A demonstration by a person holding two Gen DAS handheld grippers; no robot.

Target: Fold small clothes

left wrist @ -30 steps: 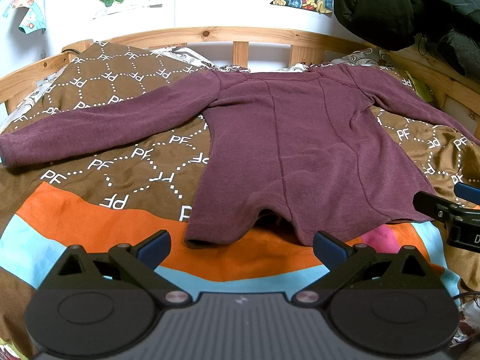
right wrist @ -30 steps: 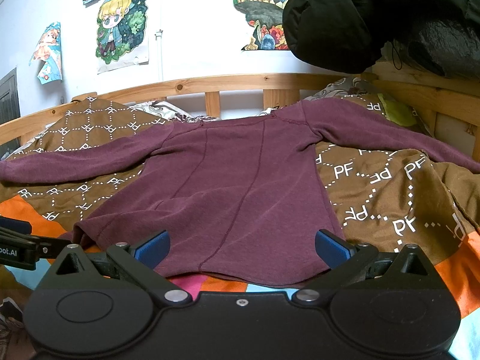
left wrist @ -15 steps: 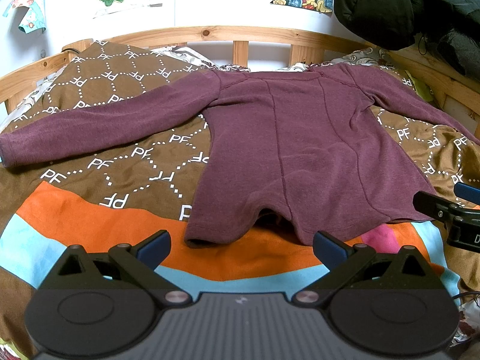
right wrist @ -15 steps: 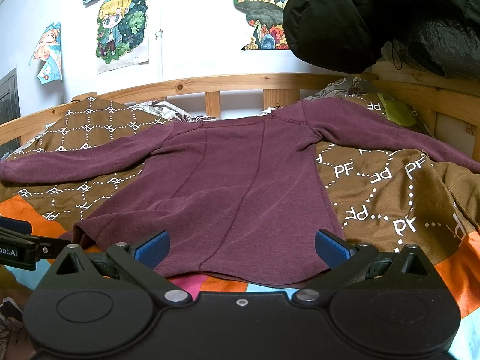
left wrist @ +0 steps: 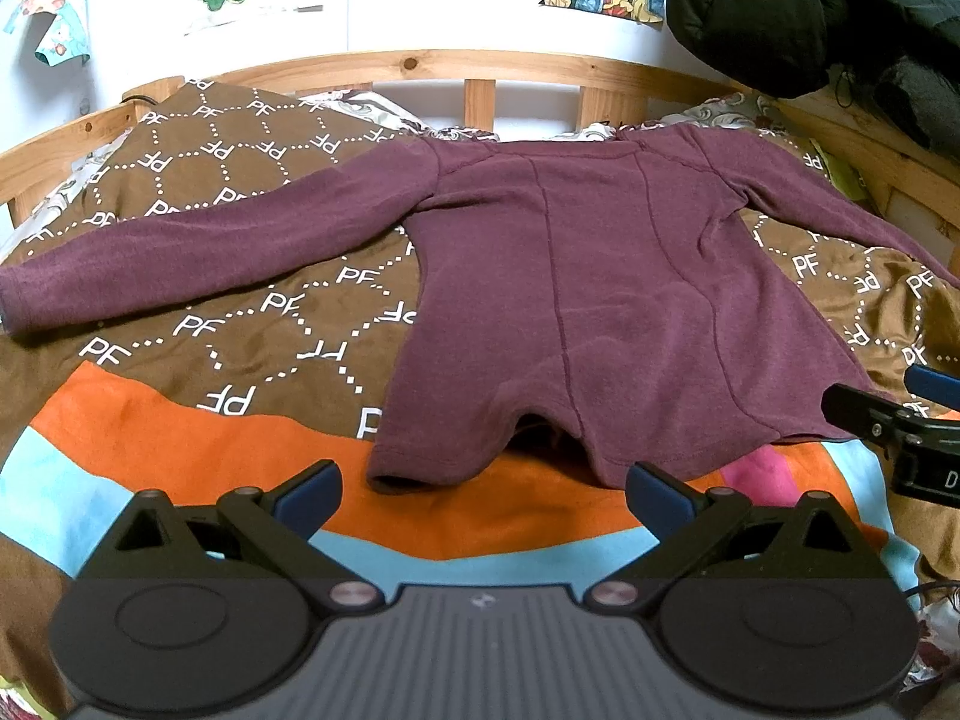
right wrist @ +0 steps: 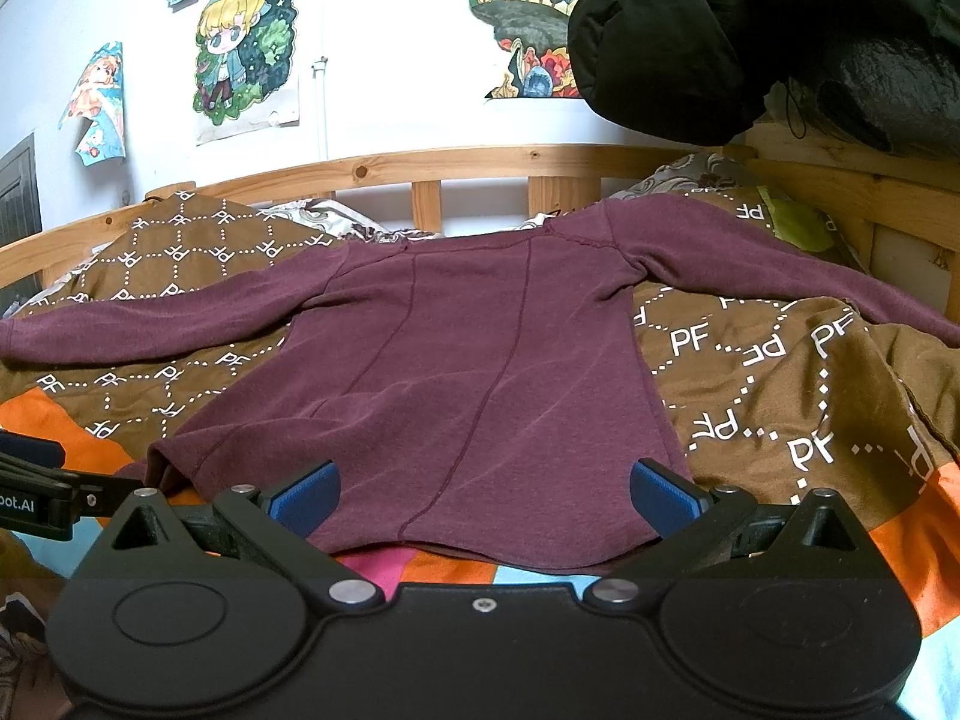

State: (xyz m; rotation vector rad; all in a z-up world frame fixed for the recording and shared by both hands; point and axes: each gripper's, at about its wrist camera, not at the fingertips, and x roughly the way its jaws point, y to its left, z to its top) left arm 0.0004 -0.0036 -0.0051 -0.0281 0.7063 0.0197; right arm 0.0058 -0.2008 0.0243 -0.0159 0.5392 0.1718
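On the bed in front of me, the maroon long-sleeved top (left wrist: pixel 600 300) lies spread flat on a brown patterned blanket (left wrist: pixel 252 324), hem toward my cameras and neckline toward the wooden bed rail (left wrist: pixel 480 66). I cannot see its right sleeve end: in the right wrist view the sleeve runs off the frame edge, and in the left wrist view it is cut off too. The left cuff sits at the far left edge, only partly readable. The hem's middle is lifted into a small dark arch, and I cannot tell what is beneath it. My left gripper (left wrist: pixel 483 495) has its jaws spread wide with nothing between them, hanging just short of the hem over the orange band of the blanket. My right gripper (right wrist: pixel 483 495) is equally wide and empty, its blue pads (right wrist: pixel 660 495) overlapping the hem in the picture; whether they touch the cloth I cannot tell. Each gripper shows only partly at the edge of the other's view. A black padded jacket (right wrist: pixel 750 30) bulges in at upper right, cropped. Cartoon posters (right wrist: pixel 246 54) hang on the white wall.
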